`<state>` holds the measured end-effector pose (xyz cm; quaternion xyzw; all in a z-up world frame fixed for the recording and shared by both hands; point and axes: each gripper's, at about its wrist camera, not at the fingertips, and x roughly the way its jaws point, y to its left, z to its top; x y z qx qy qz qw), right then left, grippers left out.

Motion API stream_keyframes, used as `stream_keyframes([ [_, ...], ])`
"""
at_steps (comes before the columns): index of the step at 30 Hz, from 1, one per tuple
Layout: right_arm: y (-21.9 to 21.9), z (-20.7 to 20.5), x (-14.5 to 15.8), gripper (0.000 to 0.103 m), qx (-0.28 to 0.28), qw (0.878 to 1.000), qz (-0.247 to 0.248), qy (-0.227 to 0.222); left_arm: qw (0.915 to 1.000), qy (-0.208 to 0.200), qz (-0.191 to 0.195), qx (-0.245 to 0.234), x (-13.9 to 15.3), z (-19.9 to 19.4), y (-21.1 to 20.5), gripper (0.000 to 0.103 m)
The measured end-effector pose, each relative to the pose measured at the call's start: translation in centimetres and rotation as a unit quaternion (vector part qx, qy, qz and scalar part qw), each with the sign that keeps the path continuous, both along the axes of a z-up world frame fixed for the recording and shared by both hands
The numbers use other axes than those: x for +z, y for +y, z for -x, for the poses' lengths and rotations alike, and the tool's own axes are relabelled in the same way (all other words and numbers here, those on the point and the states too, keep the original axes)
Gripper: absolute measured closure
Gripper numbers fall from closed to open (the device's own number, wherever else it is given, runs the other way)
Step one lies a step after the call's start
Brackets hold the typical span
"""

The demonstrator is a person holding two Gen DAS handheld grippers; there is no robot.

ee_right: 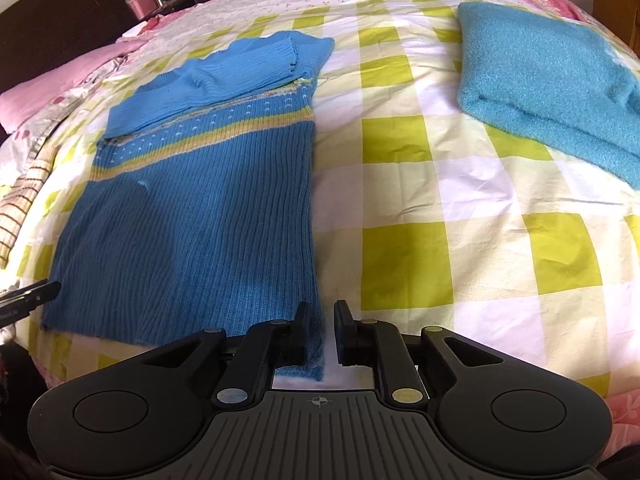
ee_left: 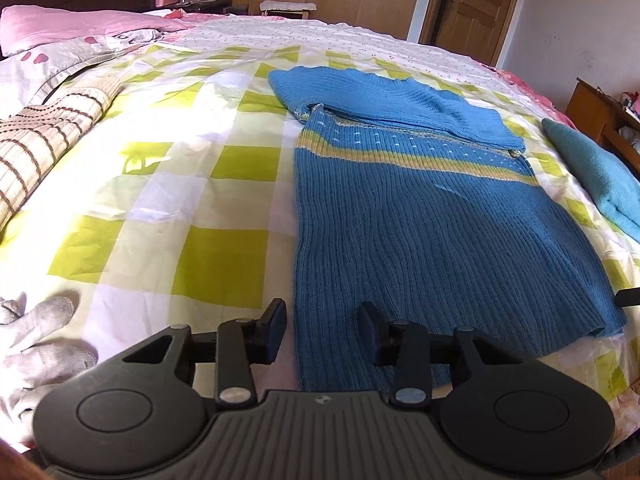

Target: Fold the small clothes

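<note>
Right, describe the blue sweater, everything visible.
The sweater is a ribbed blue knit with a yellow band and pale dashes across the chest. It lies flat on the checked bedspread, lengthwise, hem nearest the cameras, sleeves folded across the upper part in a lighter blue. Each near hem corner sits between one gripper's fingers: left gripper, right gripper. Neither clearly pinches it. The teal folded cloth lies apart.

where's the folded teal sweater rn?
The folded teal sweater lies at upper right in the right wrist view, on the checked bedsheet, apart from the blue ribbed sweater to its left. In the left wrist view it sits at the right edge.
</note>
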<state>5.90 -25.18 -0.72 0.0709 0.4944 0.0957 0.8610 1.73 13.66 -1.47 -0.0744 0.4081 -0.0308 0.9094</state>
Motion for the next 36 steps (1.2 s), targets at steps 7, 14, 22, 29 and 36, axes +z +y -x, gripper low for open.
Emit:
stream_keyframes([
  [7, 0.1, -0.1, -0.7, 0.075, 0.008, 1.000, -0.020, -0.001, 1.0000, 0.001, 0.002, -0.006, 0.2, -0.3, -0.6, 0.060],
  [14, 0.4, 0.3, -1.2, 0.068, 0.022, 1.000, -0.018, -0.011, 0.9999, 0.007, -0.013, -0.006, 0.0, -0.7, -1.0, 0.060],
  [22, -0.1, -0.2, -1.5, 0.085, 0.010, 0.998, -0.057, 0.007, 0.9991, 0.015, 0.038, 0.008, 0.3, -1.2, -0.1, 0.087],
  [29, -1.9, -1.1, -0.2, 0.096, -0.015, 0.986, -0.167, -0.003, 0.9922, -0.021, 0.123, 0.004, 2.3, -2.3, 0.6, 0.088],
  [36, -2.9, -5.2, 2.6, 0.096, -0.039, 0.958, -0.280, -0.053, 0.9780, -0.073, 0.195, 0.002, 5.6, -6.5, 1.3, 0.090],
])
